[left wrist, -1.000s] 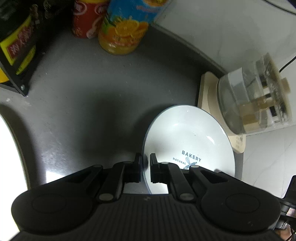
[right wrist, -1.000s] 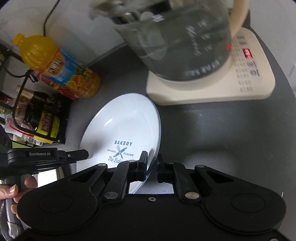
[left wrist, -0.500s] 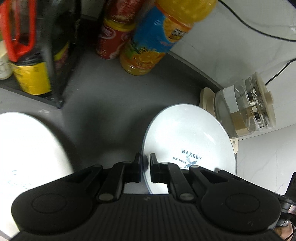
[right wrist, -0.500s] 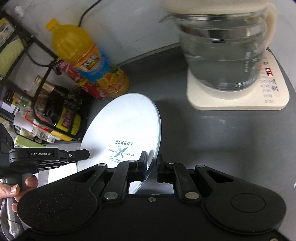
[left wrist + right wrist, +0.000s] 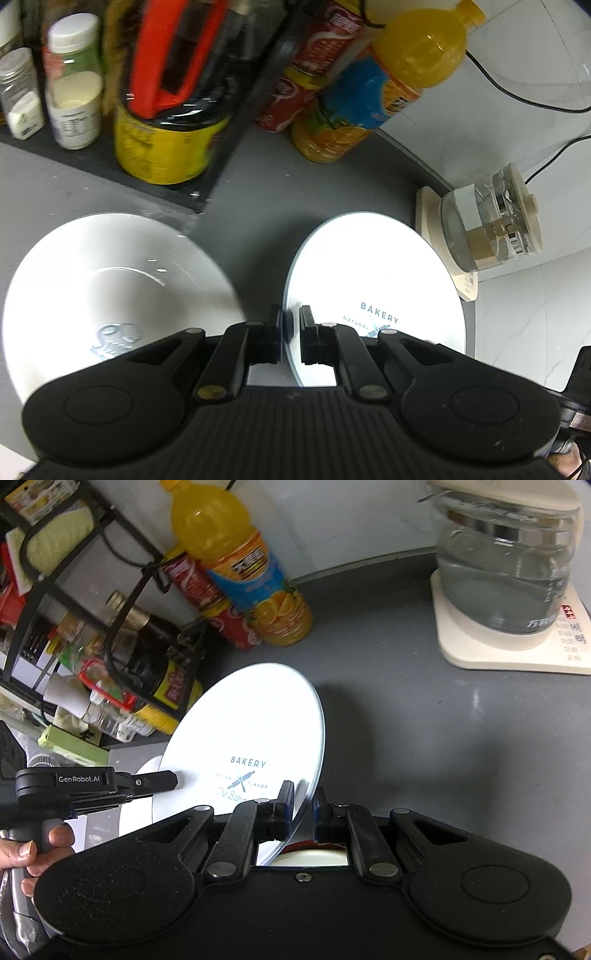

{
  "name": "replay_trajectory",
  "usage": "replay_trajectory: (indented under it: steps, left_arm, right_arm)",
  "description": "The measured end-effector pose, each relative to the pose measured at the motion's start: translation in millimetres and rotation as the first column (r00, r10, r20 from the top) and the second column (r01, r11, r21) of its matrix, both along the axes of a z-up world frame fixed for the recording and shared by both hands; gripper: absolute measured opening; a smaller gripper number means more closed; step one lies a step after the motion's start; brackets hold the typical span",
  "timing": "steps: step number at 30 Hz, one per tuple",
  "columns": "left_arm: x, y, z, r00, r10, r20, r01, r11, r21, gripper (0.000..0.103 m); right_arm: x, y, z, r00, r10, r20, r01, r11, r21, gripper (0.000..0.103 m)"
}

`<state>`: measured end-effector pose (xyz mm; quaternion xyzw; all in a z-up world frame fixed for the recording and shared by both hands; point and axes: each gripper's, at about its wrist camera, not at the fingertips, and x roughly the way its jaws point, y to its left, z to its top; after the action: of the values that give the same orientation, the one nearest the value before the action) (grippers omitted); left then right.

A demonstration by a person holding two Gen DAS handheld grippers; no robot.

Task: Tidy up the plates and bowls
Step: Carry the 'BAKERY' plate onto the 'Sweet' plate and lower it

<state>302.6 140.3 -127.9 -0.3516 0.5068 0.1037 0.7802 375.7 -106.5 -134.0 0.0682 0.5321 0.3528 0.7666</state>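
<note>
My left gripper (image 5: 289,334) has its two black fingers pinching the near rim of the round white plate printed "BAKERY" (image 5: 373,284). My right gripper (image 5: 303,814) is pinching the opposite rim of that same plate (image 5: 251,731). So I hold it on both sides, tilted up on edge, clear of the dark grey countertop (image 5: 424,731). In the right wrist view my left gripper shows at the plate's far left edge, with my hand (image 5: 26,853) wrapped round its handle.

To the left of the held plate, a second white plate with a faint blue print (image 5: 110,291) lies flat on the countertop. Its right edge sits near my left fingers; I cannot tell if it touches them.

Behind that flat plate stands the black wire rack of sauce bottles and spice jars (image 5: 122,96), its base corner just beyond the plate's far rim. The orange juice bottle with a blue label (image 5: 243,568) and a red drink can (image 5: 210,602) stand beside the rack against the white wall. The glass kettle on its cream base (image 5: 509,590) is well apart on the right.

Between the kettle and the held plate's right edge the countertop is bare.
</note>
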Motion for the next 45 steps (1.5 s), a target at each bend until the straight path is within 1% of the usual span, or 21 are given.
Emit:
replay_trajectory:
  steps: [10,23,29,36,45]
  left_arm:
    - [-39.2,34.3,-4.1,0.999,0.041,-0.013,-0.041,0.999,-0.003,0.006]
    - [-81.1,71.1,-17.8,0.994,0.095,-0.047,-0.096,0.995,-0.005,0.006]
    - [-92.6,78.8,-30.2,0.991,0.11,-0.071,-0.111,0.994,-0.015,0.006]
    - [-101.2,82.6,-45.2,0.988,0.122,-0.092,-0.126,0.992,-0.031,0.007]
    - [-108.7,85.7,-56.4,0.982,0.149,-0.118,-0.153,0.988,-0.025,0.008]
  right_arm:
    - [-26.9,38.0,1.9,0.999,0.048,-0.003,-0.048,0.999,-0.016,0.01]
    - [-46.4,81.9,-3.9,0.994,0.106,-0.007,-0.106,0.993,-0.044,0.01]
    - [-55.6,98.1,-10.5,0.993,0.117,-0.011,-0.118,0.991,-0.069,0.01]
    - [-59.2,105.0,-15.8,0.992,0.129,-0.002,-0.128,0.987,-0.101,0.01]
    - [-62.0,117.7,-17.8,0.988,0.156,0.014,-0.153,0.98,-0.128,0.009]
